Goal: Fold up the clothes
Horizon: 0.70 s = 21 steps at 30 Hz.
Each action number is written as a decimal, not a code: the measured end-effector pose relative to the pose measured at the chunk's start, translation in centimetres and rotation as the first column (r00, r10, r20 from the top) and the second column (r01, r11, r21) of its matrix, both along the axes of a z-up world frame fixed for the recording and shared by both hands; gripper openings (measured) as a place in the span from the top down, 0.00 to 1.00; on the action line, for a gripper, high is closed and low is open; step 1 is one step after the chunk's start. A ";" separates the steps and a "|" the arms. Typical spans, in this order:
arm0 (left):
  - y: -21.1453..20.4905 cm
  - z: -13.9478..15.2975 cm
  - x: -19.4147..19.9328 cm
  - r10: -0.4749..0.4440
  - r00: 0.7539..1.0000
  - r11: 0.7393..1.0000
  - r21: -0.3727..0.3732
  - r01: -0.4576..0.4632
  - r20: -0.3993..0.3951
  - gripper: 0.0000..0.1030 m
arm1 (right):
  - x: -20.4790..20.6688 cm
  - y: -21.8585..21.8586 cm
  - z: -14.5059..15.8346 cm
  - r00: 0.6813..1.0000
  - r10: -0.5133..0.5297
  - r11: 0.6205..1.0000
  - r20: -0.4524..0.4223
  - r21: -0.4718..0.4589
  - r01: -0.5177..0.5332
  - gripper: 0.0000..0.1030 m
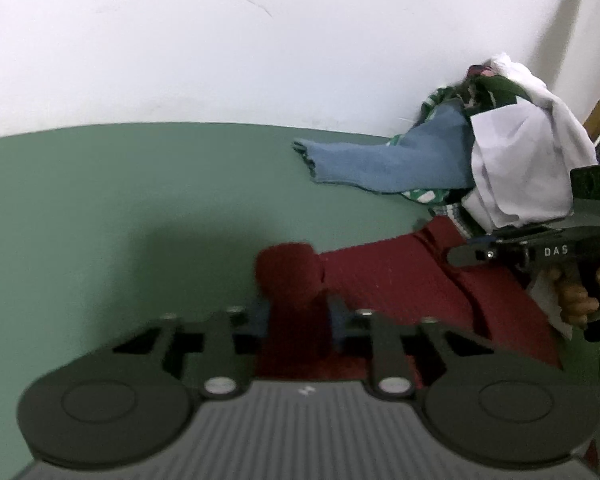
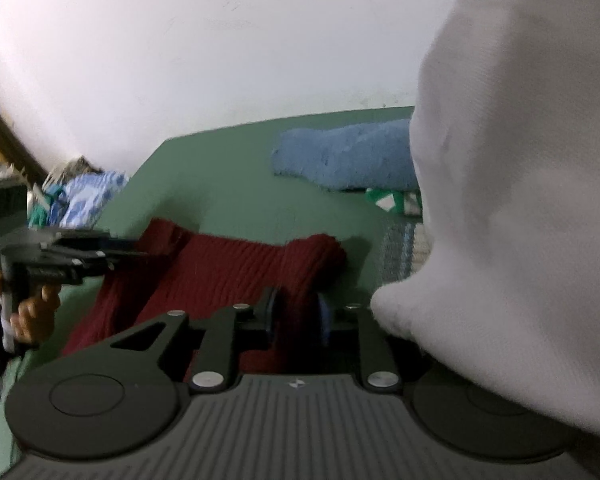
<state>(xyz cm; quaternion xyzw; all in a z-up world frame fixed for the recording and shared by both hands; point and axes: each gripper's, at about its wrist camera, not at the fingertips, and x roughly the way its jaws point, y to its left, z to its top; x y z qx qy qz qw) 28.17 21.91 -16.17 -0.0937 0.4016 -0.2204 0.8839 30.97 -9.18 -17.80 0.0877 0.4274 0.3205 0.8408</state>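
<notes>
Both the left gripper and right gripper are clamped on the red knit garment; a white cloth hides the right gripper's right side.

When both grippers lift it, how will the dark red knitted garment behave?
The dark red knitted garment will probably sag between the left gripper and right gripper; it already bunches at the pads. Its thick ribbed knit should resist slipping.
</notes>
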 end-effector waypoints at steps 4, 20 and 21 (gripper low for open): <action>-0.5 0.6 -0.8 0.008 0.999 0.999 0.045 -0.010 0.042 0.93 | -0.2 0.8 0.3 1.000 0.014 1.000 0.025 -0.001 -0.014 0.92; -1.2 9.9 -11.0 -0.058 0.975 0.992 0.124 0.032 0.215 0.94 | -7.5 -1.7 8.6 0.981 0.095 0.990 0.171 0.089 -0.111 0.93; -1.2 10.3 -12.2 -0.062 0.974 0.991 0.127 0.035 0.217 0.94 | -8.5 -1.9 9.1 0.979 0.107 0.988 0.175 0.095 -0.124 0.93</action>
